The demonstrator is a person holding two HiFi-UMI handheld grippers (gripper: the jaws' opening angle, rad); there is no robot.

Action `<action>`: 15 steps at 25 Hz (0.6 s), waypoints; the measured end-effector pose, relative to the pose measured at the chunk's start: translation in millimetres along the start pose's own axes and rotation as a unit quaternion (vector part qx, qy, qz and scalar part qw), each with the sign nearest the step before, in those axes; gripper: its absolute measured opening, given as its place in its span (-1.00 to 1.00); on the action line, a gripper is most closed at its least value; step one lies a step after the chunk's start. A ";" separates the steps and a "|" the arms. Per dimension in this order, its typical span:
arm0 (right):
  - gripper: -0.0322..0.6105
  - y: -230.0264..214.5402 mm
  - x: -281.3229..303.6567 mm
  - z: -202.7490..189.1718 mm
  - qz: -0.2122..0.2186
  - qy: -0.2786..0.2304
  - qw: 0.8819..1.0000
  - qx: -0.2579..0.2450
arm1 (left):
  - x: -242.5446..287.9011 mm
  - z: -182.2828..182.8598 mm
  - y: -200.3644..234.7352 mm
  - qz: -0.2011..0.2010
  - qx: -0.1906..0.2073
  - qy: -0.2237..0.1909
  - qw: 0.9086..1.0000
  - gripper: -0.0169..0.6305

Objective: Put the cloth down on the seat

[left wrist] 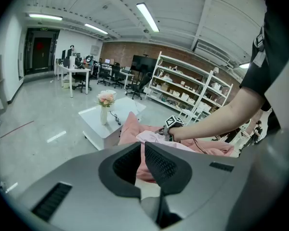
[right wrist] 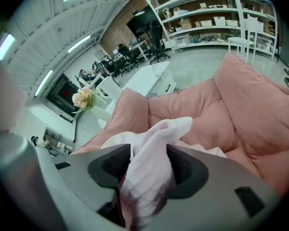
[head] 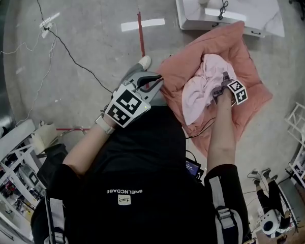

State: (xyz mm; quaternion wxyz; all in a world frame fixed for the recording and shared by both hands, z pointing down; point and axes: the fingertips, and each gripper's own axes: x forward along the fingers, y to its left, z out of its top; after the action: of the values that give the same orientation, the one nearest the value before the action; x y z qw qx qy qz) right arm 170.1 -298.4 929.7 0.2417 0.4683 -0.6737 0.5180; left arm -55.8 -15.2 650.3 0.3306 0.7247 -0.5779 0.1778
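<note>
On the salmon-pink cushioned seat [head: 251, 98], seen from the head view, the pale pink cloth [head: 198, 88] lies heaped, its long axis running from the seat's back toward the person. The right gripper [head: 221, 85] sits at the heap's right edge, with the right forearm [head: 223, 136] reaching straight out and angled down. The left gripper [head: 153, 79] hangs off the seat's left border, apart from the cloth, so the right hand is plainly the nearer. In the left gripper view, the left gripper [left wrist: 140, 146] has its jaws drawn nearly together with nothing between them. It aims across at the cloth [left wrist: 151, 137] and the right gripper [left wrist: 169, 127], both lying ahead on the seat [left wrist: 129, 126]. In the right gripper view, the right gripper [right wrist: 149, 150] has its jaws spread wide. A ribbed fold of the cloth [right wrist: 151, 172] stands up between them and looks slack rather than pinched, while the rest is spilled forward onto the seat [right wrist: 231, 109] directly below. My judgement is that the cloth is as good as delivered, and the coming move is to draw the right hand back along its own line so the fold slips free.
</note>
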 end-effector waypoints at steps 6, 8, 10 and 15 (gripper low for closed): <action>-0.19 -10.2 -17.0 6.3 -0.003 -0.010 1.000 0.011 | -5.3 -2.2 -3.7 -0.001 0.003 -0.001 1.000 -0.90; -0.19 -12.8 -24.2 9.0 -0.003 -0.015 1.000 0.012 | -7.4 -3.0 -3.6 -0.002 0.004 -0.002 1.000 -0.90; -0.19 -12.9 -32.3 11.1 0.000 -0.020 1.000 0.008 | -9.3 -1.6 -3.9 -0.004 0.005 -0.006 1.000 -0.90; -0.19 -8.3 -59.3 13.4 0.001 -0.025 0.999 -0.021 | -18.3 7.5 -14.5 -0.017 0.013 -0.010 1.000 -0.90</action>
State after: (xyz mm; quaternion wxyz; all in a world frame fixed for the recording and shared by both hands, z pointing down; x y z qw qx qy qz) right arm 205.9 -288.3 880.9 0.2339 0.4754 -0.6905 0.4924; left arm -47.8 -5.5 629.2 0.3179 0.7405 -0.5665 0.1724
